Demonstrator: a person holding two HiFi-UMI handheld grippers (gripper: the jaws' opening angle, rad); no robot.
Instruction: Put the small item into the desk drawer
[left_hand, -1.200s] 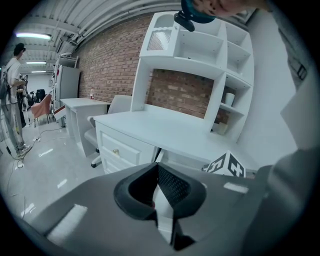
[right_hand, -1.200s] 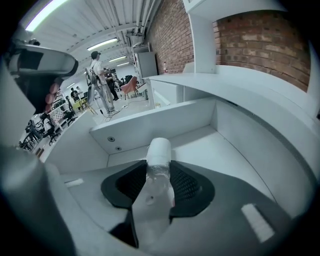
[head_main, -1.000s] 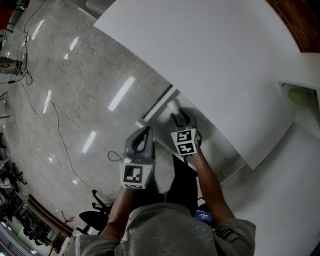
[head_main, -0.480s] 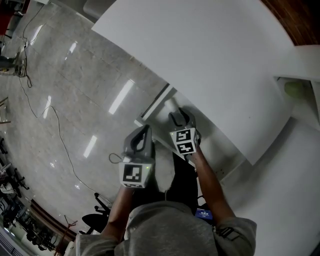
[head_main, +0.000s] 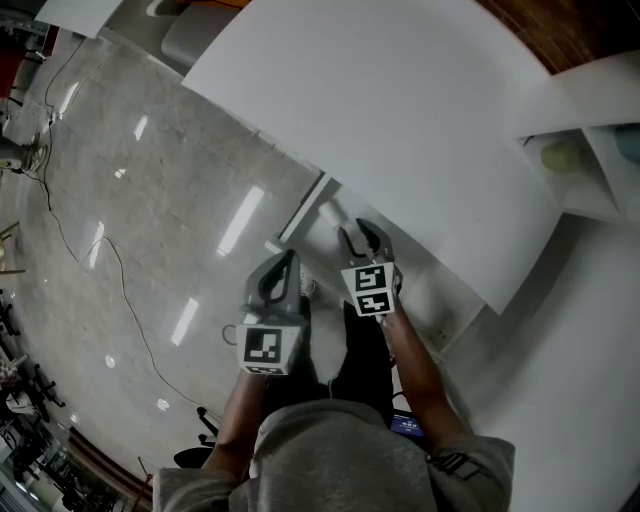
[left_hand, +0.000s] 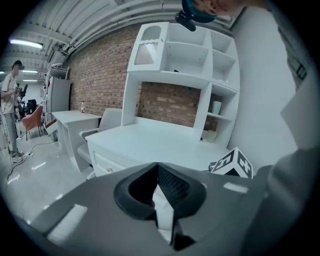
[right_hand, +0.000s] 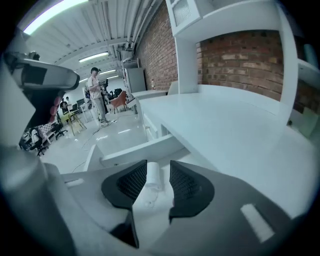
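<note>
My right gripper (head_main: 360, 233) has come up a little from where it sat a second ago. Back then its tips were right at the small white roll (head_main: 328, 214). Now there is a clear space between them. The roll lies on its side inside the open drawer (head_main: 303, 207), under the front edge of the white desk (head_main: 400, 120).

In the right gripper view I see the roll (right_hand: 152, 176) through the gap of the right gripper (right_hand: 158, 164). It rests on the drawer (right_hand: 135, 152) floor beyond the pads, and neither pad touches it. Those jaws have just been closing somewhat, yet they stand apart and hold nothing.

My left gripper (head_main: 287, 260) has risen too and hangs just left of the right one, over the drawer's near corner and the shiny floor (head_main: 150, 200). In its own view the left gripper (left_hand: 157, 165) has its tips together with nothing between them.

The desk also sits lower in the head view than before, so more of the shelf (head_main: 580, 150) shows at upper right.
</note>
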